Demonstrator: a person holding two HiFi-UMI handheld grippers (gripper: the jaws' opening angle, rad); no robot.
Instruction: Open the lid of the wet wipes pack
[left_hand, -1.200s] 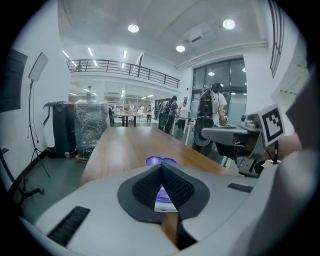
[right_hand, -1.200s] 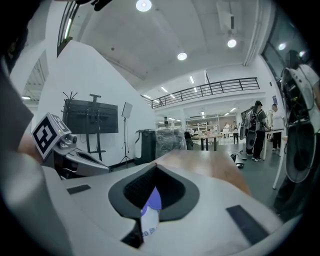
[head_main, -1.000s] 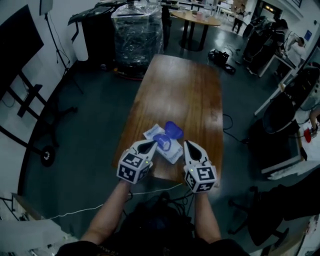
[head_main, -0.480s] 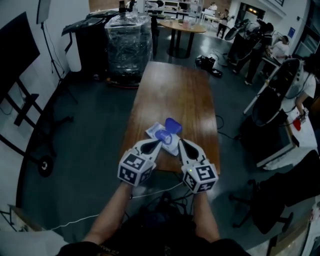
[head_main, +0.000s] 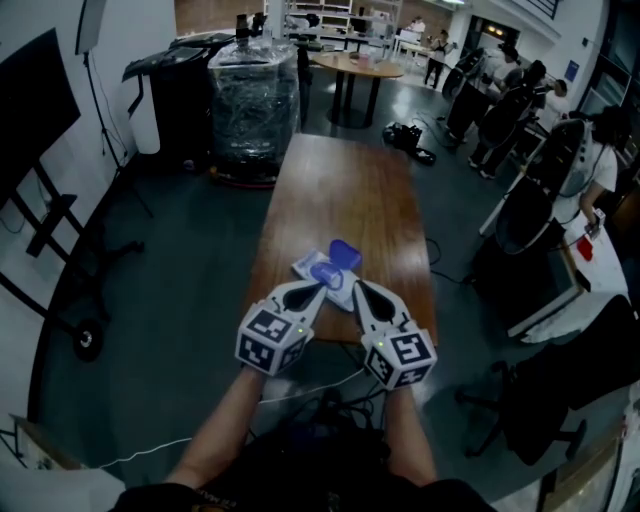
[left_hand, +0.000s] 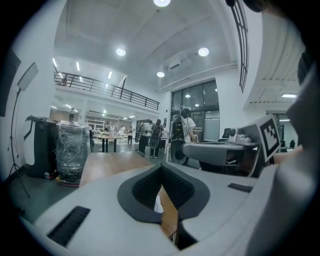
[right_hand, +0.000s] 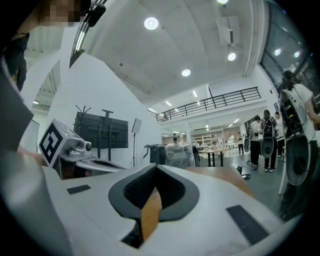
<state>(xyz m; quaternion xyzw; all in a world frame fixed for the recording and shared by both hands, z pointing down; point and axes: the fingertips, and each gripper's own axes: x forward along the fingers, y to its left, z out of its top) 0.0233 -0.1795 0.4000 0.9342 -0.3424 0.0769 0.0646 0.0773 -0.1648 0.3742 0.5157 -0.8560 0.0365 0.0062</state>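
The white wet wipes pack (head_main: 326, 279) lies on the near end of the wooden table (head_main: 345, 185). Its blue lid (head_main: 345, 254) stands flipped up at the far side. My left gripper (head_main: 321, 288) hovers at the pack's near left corner, and its jaws meet at the tip with nothing in them (left_hand: 161, 167). My right gripper (head_main: 357, 286) hangs just right of the pack, shut and empty (right_hand: 156, 167). Both point almost level, above the table's front edge. A sliver of the pack (left_hand: 158, 204) shows below the left jaws.
A plastic-wrapped black stack (head_main: 250, 90) stands beyond the table's far left corner. A round table (head_main: 355, 65) is behind it. People (head_main: 500, 95) and chairs (head_main: 530, 225) fill the right side. A dark screen on a stand (head_main: 35, 110) is at left.
Both grippers have lifted and their tips have drawn closer together near the pack. The pack has stayed in place with its lid up.
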